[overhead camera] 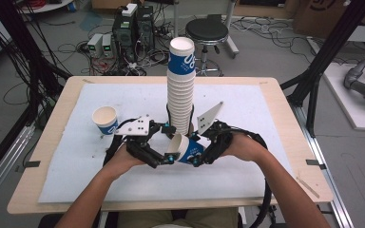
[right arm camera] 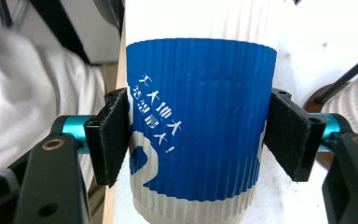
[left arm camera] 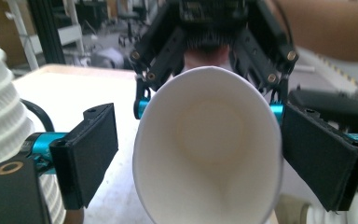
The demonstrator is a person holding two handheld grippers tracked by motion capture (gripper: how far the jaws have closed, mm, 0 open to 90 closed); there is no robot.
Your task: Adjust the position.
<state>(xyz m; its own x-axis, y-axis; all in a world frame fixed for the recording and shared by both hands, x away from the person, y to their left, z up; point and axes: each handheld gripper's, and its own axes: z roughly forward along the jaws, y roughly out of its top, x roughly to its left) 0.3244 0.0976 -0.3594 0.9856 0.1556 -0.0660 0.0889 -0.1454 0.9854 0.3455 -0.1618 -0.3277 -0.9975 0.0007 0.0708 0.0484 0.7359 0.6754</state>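
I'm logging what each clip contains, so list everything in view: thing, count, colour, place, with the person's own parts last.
held cup: one, white with blue band, lying on its side between the two grippers, gripped by the right one
cup stack: one tall stack, white and blue, upright at the mat's middle
single cup: one, white and blue, upright at the mat's left
mat: one, white, covering the tabletop
table: one, light wood
stool: one, black seat, on the floor beyond the table
computer cases: two, dark, on the floor behind
left gripper: one, black, jaws open at the held cup's mouth
right gripper: one, black, shut on the held cup
forearms: two, entering from the bottom edge
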